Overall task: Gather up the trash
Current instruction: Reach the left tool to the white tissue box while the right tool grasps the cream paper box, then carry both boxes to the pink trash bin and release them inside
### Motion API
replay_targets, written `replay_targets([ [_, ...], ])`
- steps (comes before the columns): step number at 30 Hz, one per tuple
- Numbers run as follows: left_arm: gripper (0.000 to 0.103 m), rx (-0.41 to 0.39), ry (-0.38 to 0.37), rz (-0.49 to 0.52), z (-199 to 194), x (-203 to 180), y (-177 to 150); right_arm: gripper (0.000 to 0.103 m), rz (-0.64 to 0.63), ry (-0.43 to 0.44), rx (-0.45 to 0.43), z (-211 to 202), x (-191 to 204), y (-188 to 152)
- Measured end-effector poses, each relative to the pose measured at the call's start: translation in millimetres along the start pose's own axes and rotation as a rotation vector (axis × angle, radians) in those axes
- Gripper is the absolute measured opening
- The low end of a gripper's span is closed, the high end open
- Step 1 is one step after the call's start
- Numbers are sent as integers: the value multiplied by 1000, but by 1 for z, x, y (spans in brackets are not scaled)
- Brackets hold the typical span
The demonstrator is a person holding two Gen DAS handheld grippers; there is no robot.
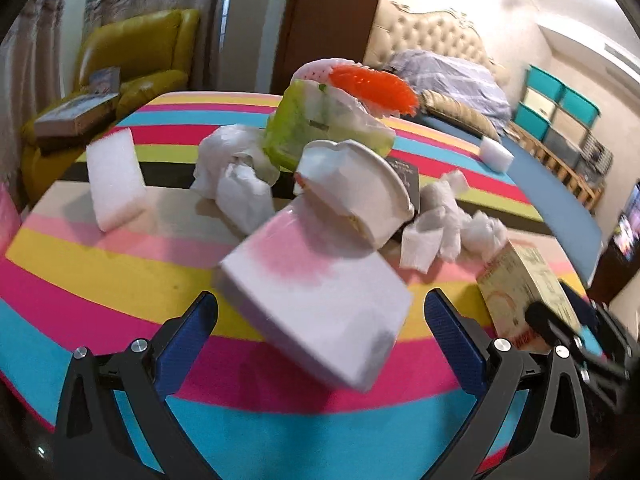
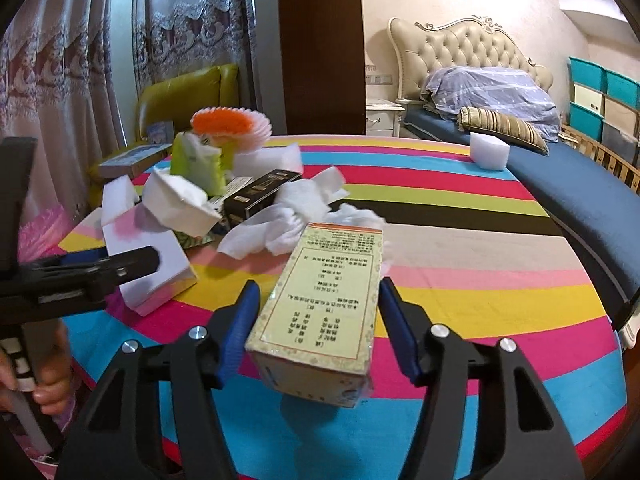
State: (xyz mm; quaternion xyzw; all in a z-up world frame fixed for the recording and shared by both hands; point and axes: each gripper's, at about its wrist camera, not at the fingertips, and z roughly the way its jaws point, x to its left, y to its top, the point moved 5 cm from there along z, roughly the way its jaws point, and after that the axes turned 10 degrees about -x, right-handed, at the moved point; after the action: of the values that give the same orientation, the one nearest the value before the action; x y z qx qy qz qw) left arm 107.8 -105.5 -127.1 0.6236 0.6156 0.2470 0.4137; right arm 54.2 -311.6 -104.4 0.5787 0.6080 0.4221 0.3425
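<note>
1. Striped cloth in pink, yellow, blue, green and black covers the table; every place below is given from this table.
2. Beyond the far right edge of the table stands a bed with a tufted headboard; beyond the far left edge stands a yellow armchair.
3. A heap of trash lies on the table's far middle: crumpled tissue, a green packet, a crushed white paper cup and an orange net piece on top.
4. A white box with a pink stain sits on the near part of the table, tilted and blurred, between the fingers of the left gripper. The jaws stand wide and the pads show no contact with the box.
5. A yellow printed carton lies on the near middle of the table, between the fingers of the right gripper. The jaws are partly closed; a narrow gap shows on each side of the carton, so no grip is confirmed.
6. One white foam block stands on the table's left side; a second foam block sits at its far right edge.
7. A hand holds the left gripper's handle off the near left edge.
</note>
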Motion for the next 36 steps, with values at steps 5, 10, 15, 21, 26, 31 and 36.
replay_targets([
  [5,97,-3,73,-83,23,-4,4,59,43,2,-6,-2,-18,-1],
  [10,79,21,88,-98,35,-7,2,59,66,13,-9,-2,-23,-3],
  [15,75,-5,55,-19,20,-7,3,59,58,38,-6,0,-10,-4],
  [21,75,-80,81,16,-14,21,13,59,8,101,-29,-3,28,6],
  [26,75,-136,106,23,-42,54,21,57,-15,146,-46,-1,59,15],
  [31,75,-115,102,-3,-50,86,17,56,-83,104,-22,8,80,16],
  [36,75,-142,119,12,-61,107,17,55,-69,53,79,17,65,-6],
])
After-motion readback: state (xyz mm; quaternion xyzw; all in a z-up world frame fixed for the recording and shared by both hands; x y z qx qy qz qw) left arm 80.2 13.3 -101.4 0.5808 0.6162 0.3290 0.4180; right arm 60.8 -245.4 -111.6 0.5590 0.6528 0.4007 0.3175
